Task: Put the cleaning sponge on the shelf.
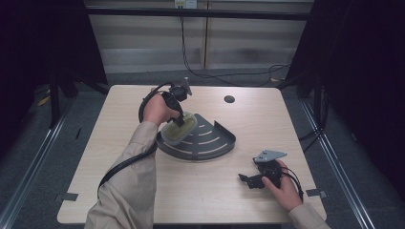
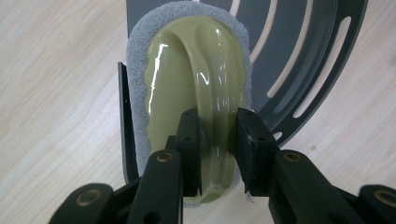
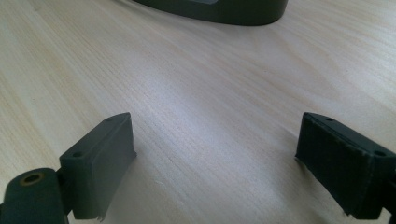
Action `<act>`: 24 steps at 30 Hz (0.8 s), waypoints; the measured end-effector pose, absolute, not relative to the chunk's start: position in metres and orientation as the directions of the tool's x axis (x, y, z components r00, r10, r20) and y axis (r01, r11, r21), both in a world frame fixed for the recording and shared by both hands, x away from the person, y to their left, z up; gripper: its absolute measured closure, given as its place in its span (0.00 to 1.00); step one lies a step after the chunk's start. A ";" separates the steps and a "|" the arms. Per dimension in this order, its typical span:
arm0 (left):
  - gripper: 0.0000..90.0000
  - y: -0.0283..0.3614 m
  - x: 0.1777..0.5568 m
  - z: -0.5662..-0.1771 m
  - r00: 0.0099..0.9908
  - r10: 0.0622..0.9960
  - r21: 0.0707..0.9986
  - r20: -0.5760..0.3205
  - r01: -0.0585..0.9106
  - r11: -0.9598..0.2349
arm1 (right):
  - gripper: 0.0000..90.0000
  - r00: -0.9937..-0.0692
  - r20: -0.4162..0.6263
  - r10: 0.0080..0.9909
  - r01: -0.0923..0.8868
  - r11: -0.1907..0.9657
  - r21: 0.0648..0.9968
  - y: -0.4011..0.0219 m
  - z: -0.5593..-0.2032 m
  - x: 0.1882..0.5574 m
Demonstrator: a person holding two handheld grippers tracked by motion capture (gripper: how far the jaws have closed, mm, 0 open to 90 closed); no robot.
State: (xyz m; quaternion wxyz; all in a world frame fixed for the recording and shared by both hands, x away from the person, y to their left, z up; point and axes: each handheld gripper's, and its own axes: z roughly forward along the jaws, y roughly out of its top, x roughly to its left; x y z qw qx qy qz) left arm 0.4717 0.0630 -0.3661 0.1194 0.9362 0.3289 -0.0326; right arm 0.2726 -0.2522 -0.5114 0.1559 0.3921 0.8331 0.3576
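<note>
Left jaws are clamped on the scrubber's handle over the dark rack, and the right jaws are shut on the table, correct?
Not quite. The right gripper is open: the right gripper view shows its jaws wide apart over bare table. The left gripper is clamped on the scrubber handle over the dark rack.

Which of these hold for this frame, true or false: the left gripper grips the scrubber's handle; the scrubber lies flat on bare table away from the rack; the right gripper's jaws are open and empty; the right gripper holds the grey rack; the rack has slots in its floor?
1. The left gripper grips the handle of the scrubber. True.
2. The scrubber lies on bare table away from the rack. False: it sits at the corner of the grey rack.
3. The right gripper is open and empty. True.
4. The right gripper holds the rack. False: it rests over the table, apart from the rack.
5. The rack floor has slots. True.
</note>
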 end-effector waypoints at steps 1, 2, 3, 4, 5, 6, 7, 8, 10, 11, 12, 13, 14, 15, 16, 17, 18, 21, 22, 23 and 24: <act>0.80 0.063 0.473 -0.369 0.780 0.609 0.197 -0.144 0.625 -0.755 | 0.12 -0.643 0.019 0.765 0.542 0.438 0.717 -0.252 -0.511 0.273; 0.80 0.063 0.473 -0.370 0.781 0.608 0.197 -0.141 0.624 -0.756 | 0.12 -0.644 0.020 0.765 0.542 0.437 0.718 -0.252 -0.511 0.273; 0.80 0.063 0.474 -0.371 0.782 0.607 0.197 -0.140 0.623 -0.757 | 0.12 -0.643 0.019 0.765 0.542 0.438 0.717 -0.252 -0.511 0.273; 0.80 0.063 0.474 -0.372 0.779 0.610 0.194 -0.145 0.627 -0.755 | 0.12 -0.643 0.021 0.765 0.542 0.436 0.718 -0.252 -0.511 0.273; 0.80 0.064 0.474 -0.373 0.780 0.608 0.197 -0.146 0.625 -0.755 | 0.12 -0.644 0.021 0.765 0.542 0.436 0.718 -0.252 -0.511 0.273; 0.80 0.064 0.474 -0.373 0.780 0.608 0.197 -0.146 0.625 -0.755 | 0.12 -0.644 0.020 0.765 0.542 0.437 0.717 -0.252 -0.511 0.273; 0.80 0.064 0.475 -0.376 0.781 0.607 0.201 -0.147 0.625 -0.755 | 0.12 -0.644 0.020 0.765 0.542 0.438 0.717 -0.252 -0.511 0.273; 0.80 0.065 0.476 -0.377 0.782 0.606 0.201 -0.147 0.623 -0.756 | 0.12 -0.644 0.022 0.765 0.542 0.436 0.718 -0.252 -0.511 0.273; 0.80 0.064 0.476 -0.377 0.782 0.606 0.200 -0.144 0.623 -0.756 | 0.12 -0.645 0.023 0.764 0.541 0.435 0.720 -0.252 -0.512 0.273; 0.80 0.064 0.475 -0.379 0.779 0.609 0.198 -0.151 0.627 -0.754 | 0.12 -0.644 0.022 0.764 0.541 0.436 0.719 -0.252 -0.512 0.273; 0.80 0.064 0.476 -0.380 0.779 0.607 0.196 -0.155 0.626 -0.754 | 0.12 -0.644 0.021 0.765 0.542 0.437 0.718 -0.252 -0.511 0.273; 0.80 0.064 0.476 -0.381 0.781 0.605 0.194 -0.156 0.625 -0.756 | 0.12 -0.644 0.020 0.765 0.542 0.437 0.718 -0.252 -0.511 0.273; 0.80 0.065 0.477 -0.383 0.784 0.602 0.195 -0.152 0.621 -0.759 | 0.12 -0.644 0.022 0.765 0.542 0.436 0.718 -0.252 -0.511 0.273; 0.80 0.065 0.477 -0.384 0.783 0.604 0.193 -0.151 0.622 -0.759 | 0.12 -0.643 0.021 0.765 0.542 0.437 0.718 -0.252 -0.511 0.273; 0.80 0.065 0.477 -0.384 0.783 0.604 0.193 -0.151 0.622 -0.759 | 0.12 -0.643 0.021 0.765 0.542 0.437 0.718 -0.252 -0.511 0.273; 0.80 0.066 0.477 -0.386 0.783 0.603 0.198 -0.152 0.622 -0.757 | 0.12 -0.644 0.022 0.765 0.542 0.436 0.718 -0.252 -0.511 0.273; 0.80 0.066 0.477 -0.386 0.784 0.602 0.199 -0.153 0.621 -0.758 | 0.12 -0.644 0.022 0.765 0.542 0.436 0.718 -0.252 -0.511 0.273; 0.80 0.066 0.477 -0.389 0.785 0.601 0.202 -0.154 0.620 -0.758 | 0.12 -0.644 0.022 0.765 0.542 0.436 0.718 -0.252 -0.511 0.273; 0.80 0.066 0.477 -0.390 0.785 0.600 0.205 -0.154 0.619 -0.758 | 0.12 -0.644 0.021 0.765 0.542 0.437 0.718 -0.252 -0.511 0.273; 0.80 0.066 0.478 -0.391 0.787 0.598 0.204 -0.153 0.617 -0.760 | 0.12 -0.644 0.022 0.765 0.542 0.436 0.718 -0.252 -0.511 0.273; 0.80 0.066 0.478 -0.391 0.787 0.598 0.204 -0.153 0.617 -0.760 | 0.12 -0.644 0.022 0.765 0.542 0.436 0.718 -0.252 -0.511 0.273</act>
